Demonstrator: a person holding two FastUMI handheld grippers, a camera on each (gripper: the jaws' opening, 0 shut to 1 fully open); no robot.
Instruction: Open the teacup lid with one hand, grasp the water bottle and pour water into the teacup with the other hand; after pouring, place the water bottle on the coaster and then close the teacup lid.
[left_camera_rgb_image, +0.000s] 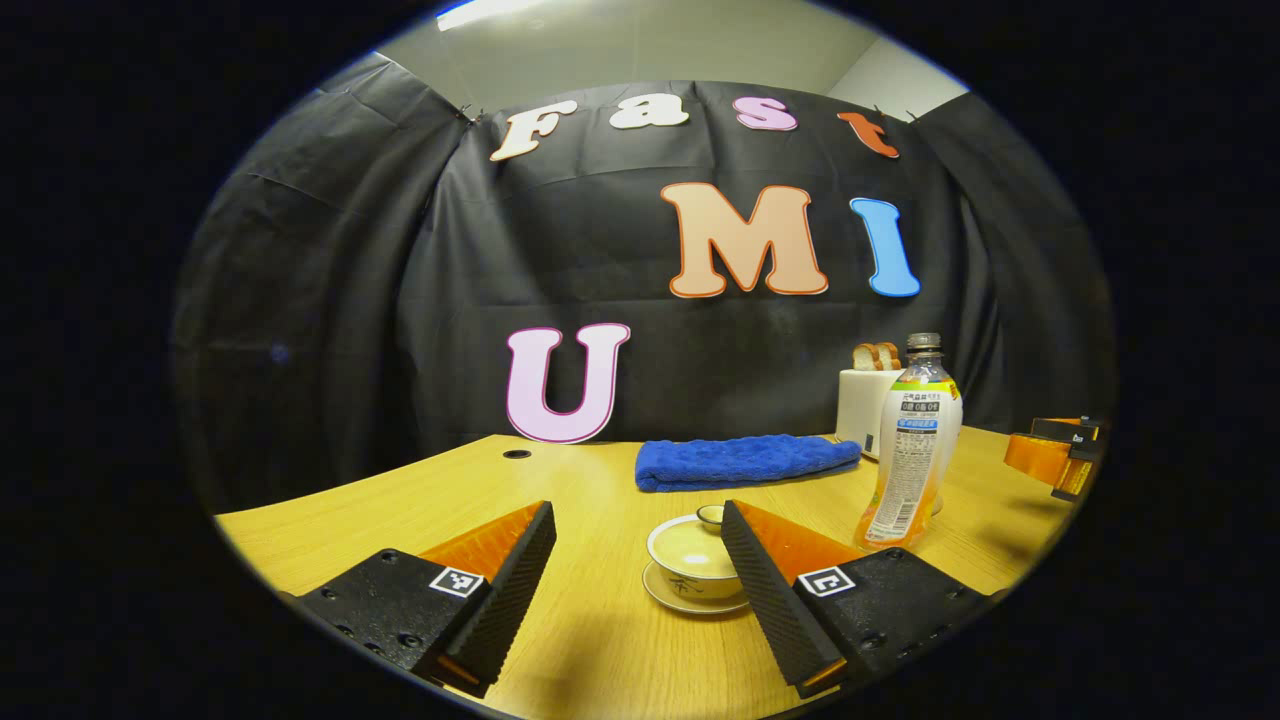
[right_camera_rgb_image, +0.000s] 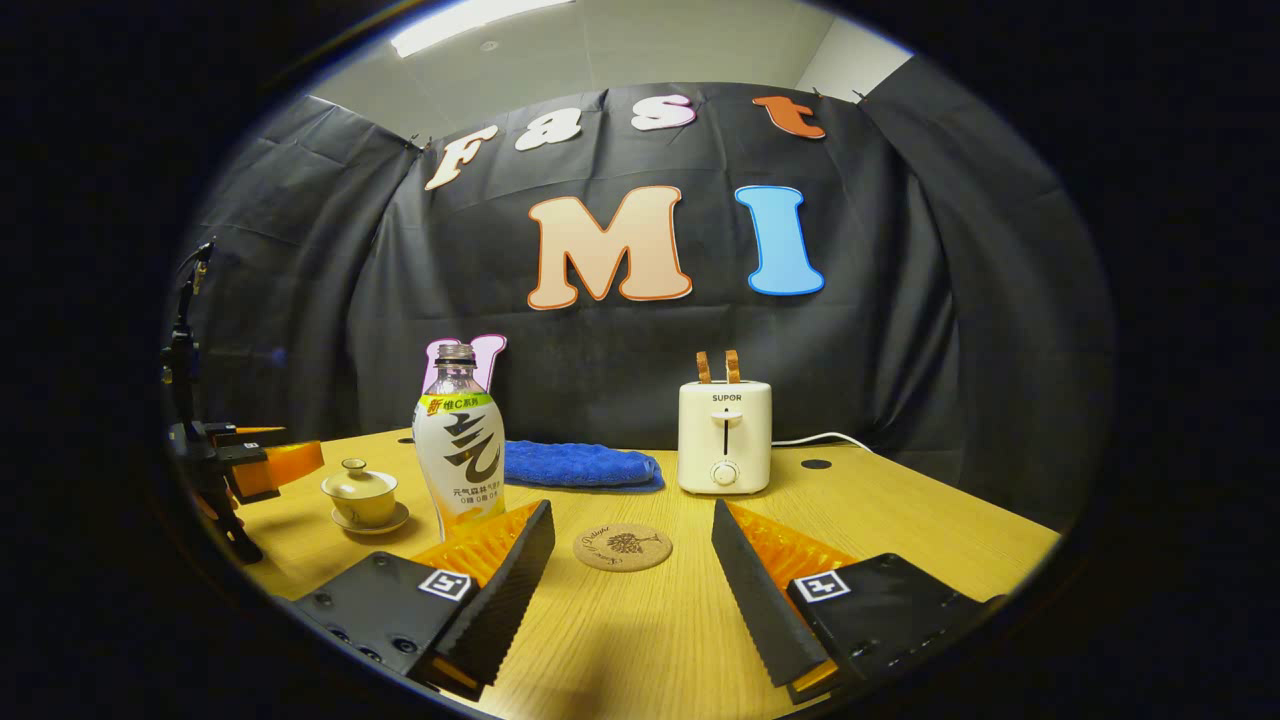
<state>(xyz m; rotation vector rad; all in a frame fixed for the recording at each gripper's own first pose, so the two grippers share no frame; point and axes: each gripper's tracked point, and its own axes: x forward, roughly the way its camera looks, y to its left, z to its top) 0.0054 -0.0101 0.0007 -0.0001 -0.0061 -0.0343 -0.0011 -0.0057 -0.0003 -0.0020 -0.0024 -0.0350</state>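
Resting: round cork coaster (right_camera_rgb_image: 622, 547), woodgrain table (right_camera_rgb_image: 900, 530).

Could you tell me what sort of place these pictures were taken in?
Probably a staged recording booth, not a real kitchen: black cloth walls a wooden table set with a toaster, a lidded teacup and a water bottle.

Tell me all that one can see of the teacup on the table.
The teacup is a small pale cup, ceramic by its look, standing upright on a matching saucer on the wooden table. Its lid, with a round knob, is on. The water bottle stands beside it, apart. Neither gripper touches it.
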